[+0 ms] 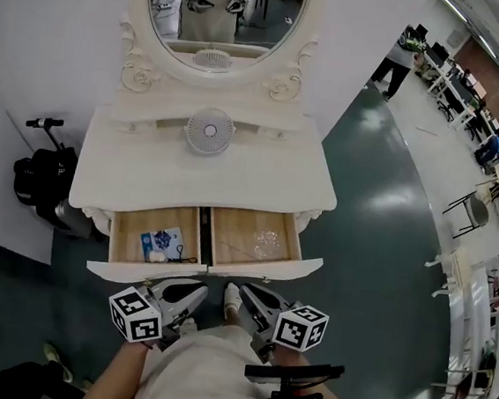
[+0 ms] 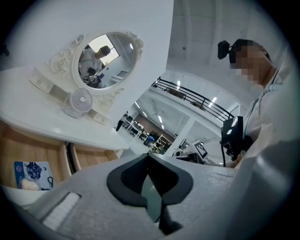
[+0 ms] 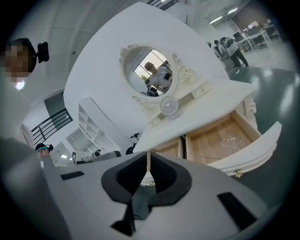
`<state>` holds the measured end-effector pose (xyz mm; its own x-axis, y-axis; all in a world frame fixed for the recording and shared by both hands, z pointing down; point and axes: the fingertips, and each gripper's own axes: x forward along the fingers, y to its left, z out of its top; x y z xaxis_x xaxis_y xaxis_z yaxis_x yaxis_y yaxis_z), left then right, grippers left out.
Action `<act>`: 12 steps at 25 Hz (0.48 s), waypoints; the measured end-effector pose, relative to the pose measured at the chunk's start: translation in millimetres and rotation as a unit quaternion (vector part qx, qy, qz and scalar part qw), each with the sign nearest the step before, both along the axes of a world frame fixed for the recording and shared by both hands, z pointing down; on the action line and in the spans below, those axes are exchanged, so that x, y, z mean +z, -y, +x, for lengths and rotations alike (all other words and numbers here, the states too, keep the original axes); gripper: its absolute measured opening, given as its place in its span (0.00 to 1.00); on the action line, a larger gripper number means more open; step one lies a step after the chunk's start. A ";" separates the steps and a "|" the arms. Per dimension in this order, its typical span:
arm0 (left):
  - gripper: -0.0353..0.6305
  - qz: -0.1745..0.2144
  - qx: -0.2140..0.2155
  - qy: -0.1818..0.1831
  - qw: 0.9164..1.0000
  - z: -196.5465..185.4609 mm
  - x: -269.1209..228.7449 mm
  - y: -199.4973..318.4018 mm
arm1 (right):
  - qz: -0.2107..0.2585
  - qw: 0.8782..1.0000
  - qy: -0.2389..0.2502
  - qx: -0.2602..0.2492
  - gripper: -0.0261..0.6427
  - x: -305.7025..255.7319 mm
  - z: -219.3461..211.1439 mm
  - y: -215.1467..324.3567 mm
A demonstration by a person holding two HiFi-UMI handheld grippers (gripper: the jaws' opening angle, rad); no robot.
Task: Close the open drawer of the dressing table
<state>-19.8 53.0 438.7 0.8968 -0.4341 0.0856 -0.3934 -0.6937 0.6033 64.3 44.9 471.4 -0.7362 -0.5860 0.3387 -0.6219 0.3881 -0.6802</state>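
The white dressing table (image 1: 147, 166) has both wooden drawers pulled out. A blue packet (image 1: 158, 240) and small items lie in the left drawer (image 1: 129, 230), while the right drawer (image 1: 245, 229) holds a clear plastic scrap (image 1: 269, 240). The curved white drawer fronts (image 1: 269, 266) face me. My left gripper (image 1: 197, 292) hangs just in front of the left drawer's front and is shut and empty. Its own view shows the jaws (image 2: 148, 158) meeting. My right gripper (image 1: 245, 291) is shut and empty before the right drawer (image 3: 220, 140), its tips (image 3: 148, 157) together. Neither gripper touches the fronts.
A small white fan (image 1: 210, 131) stands on the tabletop below the oval mirror (image 1: 225, 6). A black bag and a scooter handle (image 1: 43, 177) sit left of the table. A chair (image 1: 470, 208) and desks with people stand far to the right, across the green floor.
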 end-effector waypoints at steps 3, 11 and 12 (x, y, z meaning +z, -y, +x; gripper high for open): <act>0.06 -0.009 0.006 0.002 1.000 6.5 8.0 3.8 | -0.021 1.000 0.012 0.018 0.07 14.8 9.6 7.3; 0.06 -0.032 0.018 0.014 0.999 12.4 25.1 -4.0 | -0.106 0.988 0.074 0.088 0.13 66.0 37.3 23.5; 0.06 -0.035 0.020 0.017 0.999 12.5 28.0 -4.6 | -0.113 0.986 0.077 0.092 0.14 70.1 38.2 25.0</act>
